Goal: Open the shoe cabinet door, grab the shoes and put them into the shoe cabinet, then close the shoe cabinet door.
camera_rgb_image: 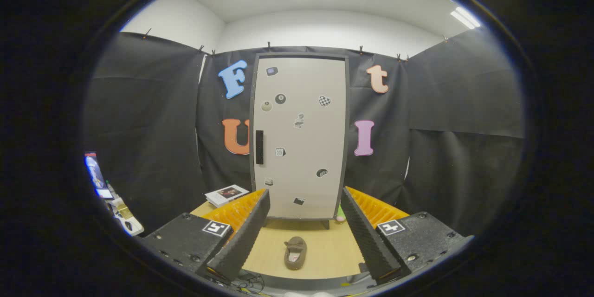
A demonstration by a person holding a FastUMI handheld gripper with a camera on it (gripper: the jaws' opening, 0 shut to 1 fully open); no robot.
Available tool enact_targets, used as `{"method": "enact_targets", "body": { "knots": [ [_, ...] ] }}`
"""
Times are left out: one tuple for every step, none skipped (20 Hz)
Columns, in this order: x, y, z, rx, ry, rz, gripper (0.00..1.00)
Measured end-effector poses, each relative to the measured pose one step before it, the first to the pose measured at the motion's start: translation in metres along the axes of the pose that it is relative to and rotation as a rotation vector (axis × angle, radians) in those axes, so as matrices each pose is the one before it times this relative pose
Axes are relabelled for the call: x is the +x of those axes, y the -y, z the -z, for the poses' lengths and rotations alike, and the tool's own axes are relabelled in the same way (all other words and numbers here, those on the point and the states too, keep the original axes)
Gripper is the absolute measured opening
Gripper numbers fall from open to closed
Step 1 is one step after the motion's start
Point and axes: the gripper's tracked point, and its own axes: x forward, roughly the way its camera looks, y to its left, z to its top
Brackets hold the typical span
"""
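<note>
Cabinet [299,137] shut, shoe [295,252] out on the table [325,250].
Gripper [304,236] fingers spread wide, grasping nothing; the shoe lies between them, ahead of the closed door.

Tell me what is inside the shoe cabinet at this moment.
Cannot be seen: the shoe cabinet door is shut, hiding its inside. One shoe lies on the table before it, between the open claw's fingers.
</note>
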Motion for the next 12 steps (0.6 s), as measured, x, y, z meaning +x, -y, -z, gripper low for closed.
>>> {"method": "enact_targets", "body": {
  "knots": [
    [0.00119,-0.00082,-0.00032,-0.00066,0.00064,-0.00074,1.00],
    [0.00233,-0.00007,0.00052,0.00420,-0.00045,0.00402,1.00],
    [0.00276,-0.00106,-0.00080,0.00448,0.00213,0.00244,1.00],
    [0.00351,0.00029,-0.00073,0.00395,-0.00160,0.00695,1.00],
    [0.00496,0.00003,-0.00088,0.00418,0.00372,0.01200,1.00],
    [0.00589,-0.00042,-0.00126,0.00328,0.00378,0.01584,1.00],
    [0.00605,-0.00366,-0.00088,0.00096,0.00179,0.00498,1.00],
    [0.00804,-0.00593,-0.00109,0.00490,0.00255,0.00094,1.00],
    [0.00970,-0.00853,-0.00080,0.00514,0.00410,-0.01053,1.00],
    [0.00989,-0.01016,-0.00073,0.00072,-0.00486,-0.01376,1.00],
    [0.01077,-0.00872,-0.00195,-0.00275,0.00341,-0.01286,1.00],
    [0.01314,-0.00847,-0.00227,-0.00393,0.00791,-0.01171,1.00]
  ]
}}
